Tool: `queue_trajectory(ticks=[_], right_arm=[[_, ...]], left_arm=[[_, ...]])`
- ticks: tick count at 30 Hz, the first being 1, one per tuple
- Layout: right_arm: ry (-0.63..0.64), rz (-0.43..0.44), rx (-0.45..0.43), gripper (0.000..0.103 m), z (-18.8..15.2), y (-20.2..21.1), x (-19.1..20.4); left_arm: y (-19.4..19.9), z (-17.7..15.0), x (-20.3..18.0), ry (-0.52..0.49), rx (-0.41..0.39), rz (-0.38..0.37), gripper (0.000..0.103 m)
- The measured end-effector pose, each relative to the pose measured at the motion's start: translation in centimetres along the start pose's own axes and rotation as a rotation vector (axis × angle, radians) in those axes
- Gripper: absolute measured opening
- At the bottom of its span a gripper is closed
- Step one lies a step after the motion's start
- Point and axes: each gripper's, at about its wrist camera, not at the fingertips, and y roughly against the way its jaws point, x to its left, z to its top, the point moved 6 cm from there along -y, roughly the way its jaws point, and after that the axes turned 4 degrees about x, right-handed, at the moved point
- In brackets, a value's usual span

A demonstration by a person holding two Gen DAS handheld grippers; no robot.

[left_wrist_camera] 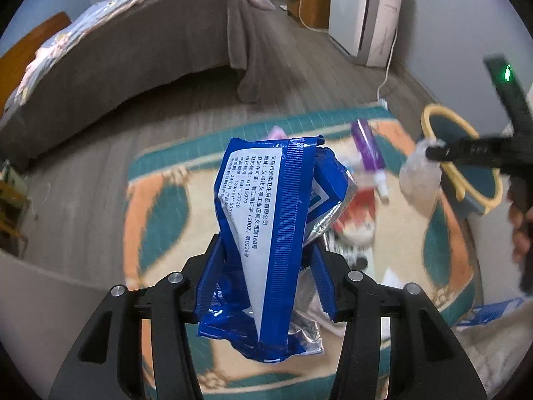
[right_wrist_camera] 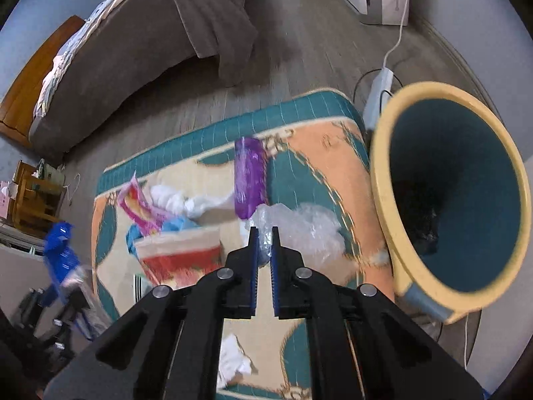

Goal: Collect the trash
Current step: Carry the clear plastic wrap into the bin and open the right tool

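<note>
My left gripper (left_wrist_camera: 266,253) is shut on a blue and silver wrapper (left_wrist_camera: 266,233) and holds it above the patterned rug (left_wrist_camera: 160,206); the wrapper also shows at the far left of the right wrist view (right_wrist_camera: 60,253). My right gripper (right_wrist_camera: 265,233) is shut on a clear crumpled plastic bag (right_wrist_camera: 299,226), held above the rug just left of the yellow-rimmed teal bin (right_wrist_camera: 449,193). In the left wrist view the right gripper (left_wrist_camera: 433,151) holds the bag (left_wrist_camera: 419,173) in front of the bin (left_wrist_camera: 463,153). A purple tube (right_wrist_camera: 248,180), white tissues (right_wrist_camera: 186,200), a pink wrapper (right_wrist_camera: 140,206) and a red cup (right_wrist_camera: 180,253) lie on the rug.
A bed with a brown cover (left_wrist_camera: 133,60) stands at the back left. A white appliance (left_wrist_camera: 363,13) and a power strip with cable (right_wrist_camera: 378,96) sit at the back right. Wooden furniture (right_wrist_camera: 30,196) is at the far left. The floor is grey wood.
</note>
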Motion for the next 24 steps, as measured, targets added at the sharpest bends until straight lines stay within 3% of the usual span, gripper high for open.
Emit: queue_trajectory(ticks=[4,7,11,15,19,24], right_arm=[[0.012,0.031,-0.001,0.006,1.6,-0.5,0.6],[0.037,0.006,-0.026,0.006,2.4,-0.1,0.7],[-0.001,0.04,-0.043,0.006,3.4,0.6,0.0],[-0.001,0.062,-0.075,0.006,4.2,1.7,0.2],[0.057,0.004,-0.117,0.006,4.9,2.7,0.6],[0.043,0.043,-0.167,0.006,5.8,4.6,0.7]], left_arm=[[0.5,2.4,1.7,-0.001,-0.064,0.013,0.053],[-0.7,3.1,1.8,0.068,-0.052,-0.07,0.053],[-0.5,4.6,0.1,-0.006,-0.084,-0.07,0.053],[-0.2,5.6,-1.0,-0.014,-0.101,-0.128,0.053],[-0.3,5.9,-1.6,-0.033,-0.105,-0.138,0.053],[-0.6,6.3,-1.8,-0.03,-0.099,-0.145,0.053]])
